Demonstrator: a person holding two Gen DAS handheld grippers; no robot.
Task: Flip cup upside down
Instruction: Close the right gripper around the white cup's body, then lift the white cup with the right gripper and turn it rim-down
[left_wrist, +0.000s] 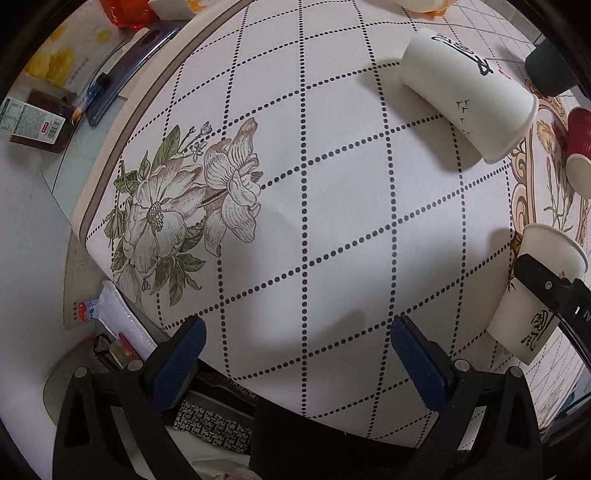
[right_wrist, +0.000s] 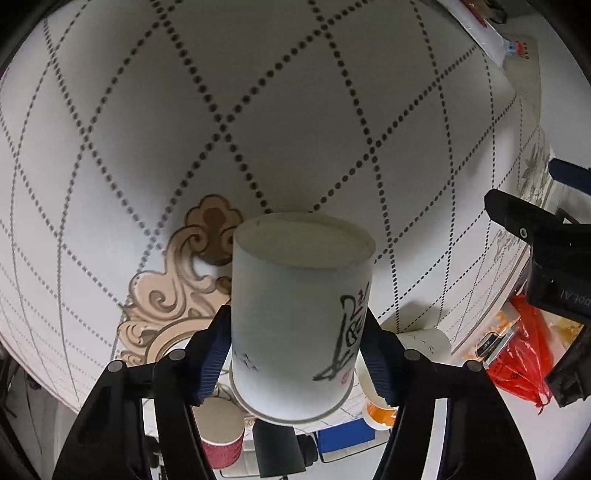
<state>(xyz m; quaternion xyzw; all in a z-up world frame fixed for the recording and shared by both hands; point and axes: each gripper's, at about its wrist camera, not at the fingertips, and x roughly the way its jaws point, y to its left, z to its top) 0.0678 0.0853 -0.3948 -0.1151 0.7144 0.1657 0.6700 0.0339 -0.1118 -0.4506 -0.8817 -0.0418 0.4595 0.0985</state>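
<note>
Pinching a white paper cup (right_wrist: 295, 317) between its blue pads, the right gripper (right_wrist: 295, 363) holds it base-forward. Spread and empty, the left gripper (left_wrist: 295, 360) hovers over the tablecloth (left_wrist: 351, 206), ahead of which lies another cup (left_wrist: 469, 92).

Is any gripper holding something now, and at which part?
The right gripper holds a white paper cup by its side wall. The left gripper holds nothing.

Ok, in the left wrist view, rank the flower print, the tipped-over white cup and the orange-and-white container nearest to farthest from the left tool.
1. Flower print, ahead-left of the left tool.
2. Tipped-over white cup, upper right.
3. Orange-and-white container, top edge, beyond that cup.
</note>
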